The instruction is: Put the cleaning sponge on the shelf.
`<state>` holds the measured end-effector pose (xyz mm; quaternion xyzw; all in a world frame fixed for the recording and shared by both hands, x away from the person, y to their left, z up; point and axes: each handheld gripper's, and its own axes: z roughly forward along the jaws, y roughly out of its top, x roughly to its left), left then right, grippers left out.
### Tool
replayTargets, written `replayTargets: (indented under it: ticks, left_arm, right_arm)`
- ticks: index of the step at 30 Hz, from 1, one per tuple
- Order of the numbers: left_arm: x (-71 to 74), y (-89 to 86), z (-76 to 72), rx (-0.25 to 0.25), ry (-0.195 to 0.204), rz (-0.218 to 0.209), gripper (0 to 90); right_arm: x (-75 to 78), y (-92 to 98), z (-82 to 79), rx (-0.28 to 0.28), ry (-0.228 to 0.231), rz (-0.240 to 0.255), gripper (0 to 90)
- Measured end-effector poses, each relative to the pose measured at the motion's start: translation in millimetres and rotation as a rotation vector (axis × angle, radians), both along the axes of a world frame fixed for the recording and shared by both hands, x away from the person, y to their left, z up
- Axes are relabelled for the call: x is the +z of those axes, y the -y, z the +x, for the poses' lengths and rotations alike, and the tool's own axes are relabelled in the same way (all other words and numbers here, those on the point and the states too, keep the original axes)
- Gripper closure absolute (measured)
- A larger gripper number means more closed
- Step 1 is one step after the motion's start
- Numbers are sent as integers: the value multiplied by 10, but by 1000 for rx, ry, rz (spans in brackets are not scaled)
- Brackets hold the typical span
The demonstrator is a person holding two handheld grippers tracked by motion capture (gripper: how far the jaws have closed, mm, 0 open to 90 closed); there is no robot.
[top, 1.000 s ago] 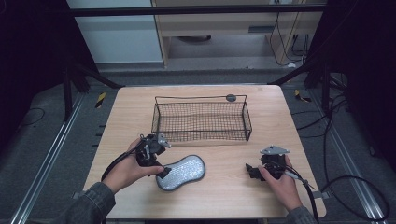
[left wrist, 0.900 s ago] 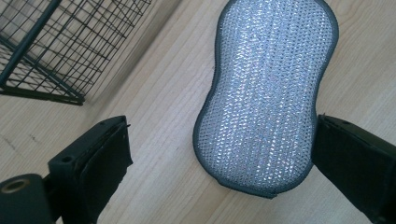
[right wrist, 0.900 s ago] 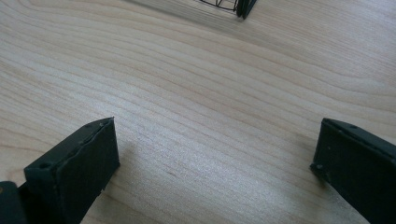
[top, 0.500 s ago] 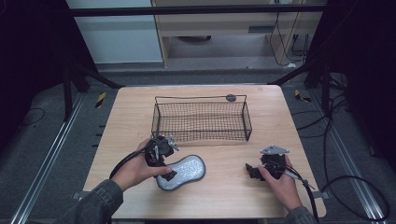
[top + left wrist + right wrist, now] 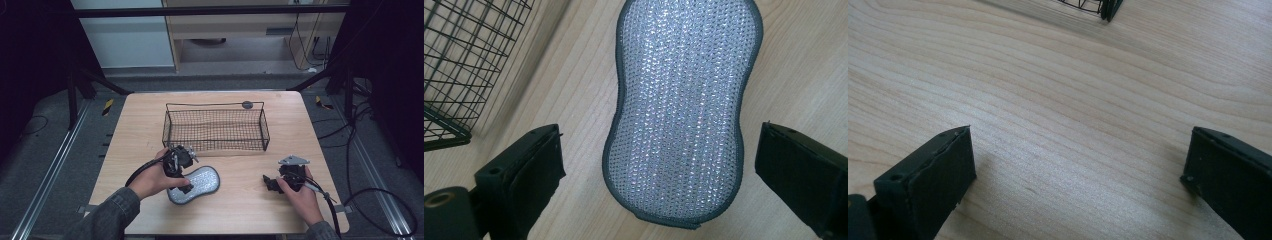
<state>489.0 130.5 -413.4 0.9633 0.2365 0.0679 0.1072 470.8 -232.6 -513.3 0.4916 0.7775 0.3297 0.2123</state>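
- Left gripper (image 5: 659, 165) tipped down, jaws spread wide either side of the silvery-grey peanut-shaped scrubbing sponge (image 5: 195, 184), just in front of the black wire basket (image 5: 215, 128).
- Right gripper (image 5: 272, 183) low over the wood table (image 5: 240, 210), right of the sponge, jaws apart, holding nothing.

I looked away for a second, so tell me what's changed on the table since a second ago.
The left hand-held gripper moved a little toward the basket side and now sits over the near end of the silver scrubbing pad, jaws open on either side, not gripping it. The pad, the wire basket and the open right hand-held gripper stayed where they were.
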Motion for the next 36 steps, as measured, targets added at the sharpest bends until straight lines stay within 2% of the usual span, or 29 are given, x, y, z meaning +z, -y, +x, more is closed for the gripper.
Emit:
replayTargets:
  ticks: [6,15,23,36]
  left_arm:
    - [-48,11,40,3,-11,-5,45]
    - [-217,107,80,-22,-25,-11,44]
    - [-344,186,43,-72,-51,16,45]
    - [-469,232,76,-99,-77,39,43]
  right_arm:
    - [1,-3,6,-1,-1,2,3]
    - [1,-4,9,-1,-1,1,3]
    - [1,-4,11,0,-1,2,3]
    - [0,-5,15,0,0,0,4]
